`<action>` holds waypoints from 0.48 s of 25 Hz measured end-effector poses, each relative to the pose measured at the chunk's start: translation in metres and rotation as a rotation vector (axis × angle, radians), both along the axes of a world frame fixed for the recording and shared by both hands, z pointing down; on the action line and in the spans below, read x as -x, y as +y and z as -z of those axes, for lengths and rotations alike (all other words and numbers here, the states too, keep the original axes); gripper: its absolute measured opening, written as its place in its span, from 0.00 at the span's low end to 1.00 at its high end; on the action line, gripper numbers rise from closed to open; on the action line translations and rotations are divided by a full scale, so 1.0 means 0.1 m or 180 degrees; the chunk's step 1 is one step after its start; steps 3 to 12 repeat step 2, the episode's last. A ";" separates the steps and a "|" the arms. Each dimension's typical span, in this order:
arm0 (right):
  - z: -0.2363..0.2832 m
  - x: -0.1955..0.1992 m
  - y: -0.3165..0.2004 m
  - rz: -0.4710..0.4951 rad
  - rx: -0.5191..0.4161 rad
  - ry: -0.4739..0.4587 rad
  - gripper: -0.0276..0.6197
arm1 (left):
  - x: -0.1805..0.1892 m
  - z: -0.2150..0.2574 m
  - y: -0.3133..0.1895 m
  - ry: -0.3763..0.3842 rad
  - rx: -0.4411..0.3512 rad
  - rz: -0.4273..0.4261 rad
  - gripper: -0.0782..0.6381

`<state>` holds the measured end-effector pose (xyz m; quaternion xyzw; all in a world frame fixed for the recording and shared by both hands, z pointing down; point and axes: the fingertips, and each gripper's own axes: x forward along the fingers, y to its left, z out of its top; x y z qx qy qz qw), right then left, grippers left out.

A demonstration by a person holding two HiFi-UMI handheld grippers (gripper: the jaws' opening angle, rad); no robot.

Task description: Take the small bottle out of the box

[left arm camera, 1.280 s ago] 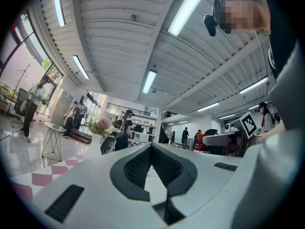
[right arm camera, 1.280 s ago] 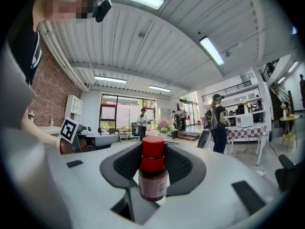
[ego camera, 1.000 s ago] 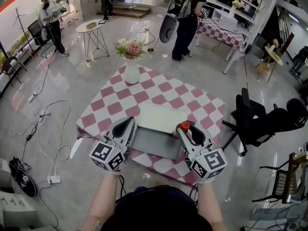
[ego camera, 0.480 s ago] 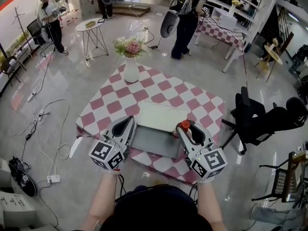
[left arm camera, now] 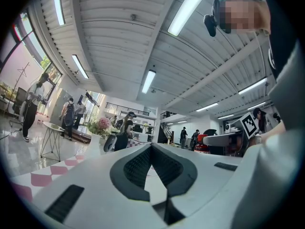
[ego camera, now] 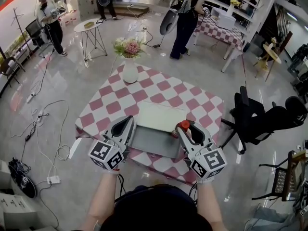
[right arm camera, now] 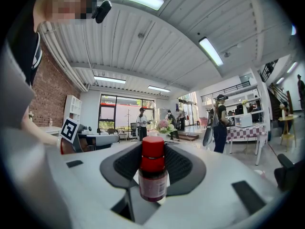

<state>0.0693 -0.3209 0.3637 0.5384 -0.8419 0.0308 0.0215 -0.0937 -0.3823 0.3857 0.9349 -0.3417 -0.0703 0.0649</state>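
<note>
An open box lies on the checked table (ego camera: 115, 107), with its grey base (ego camera: 151, 143) near me and its white lid (ego camera: 161, 117) folded back behind. The small bottle (ego camera: 184, 125), dark with a red cap, stands upright in my right gripper (ego camera: 186, 127), which is shut on it just above the box's right edge. Seen from the right gripper view, the bottle (right arm camera: 153, 173) sits between the dark pads (right arm camera: 183, 168). My left gripper (ego camera: 129, 121) hovers at the box's left edge, shut with nothing in it; its pads (left arm camera: 136, 168) meet at the tips.
A white vase of flowers (ego camera: 130, 71) stands at the table's far corner. A black office chair (ego camera: 260, 117) is close to the table's right side. Cables and a power strip (ego camera: 53, 179) lie on the floor at left. Several people stand far behind.
Both grippers and the bottle hold the same place over the box. Only people in the background have shifted.
</note>
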 end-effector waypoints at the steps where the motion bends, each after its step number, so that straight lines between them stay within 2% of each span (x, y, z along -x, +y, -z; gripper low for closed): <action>1: 0.00 0.00 0.00 0.0001 0.0000 0.0002 0.27 | 0.00 0.00 0.00 0.0004 0.0000 0.0002 0.11; 12: 0.00 0.00 0.00 0.0003 0.0000 0.0003 0.27 | 0.00 0.01 -0.01 0.0008 -0.0001 0.0004 0.11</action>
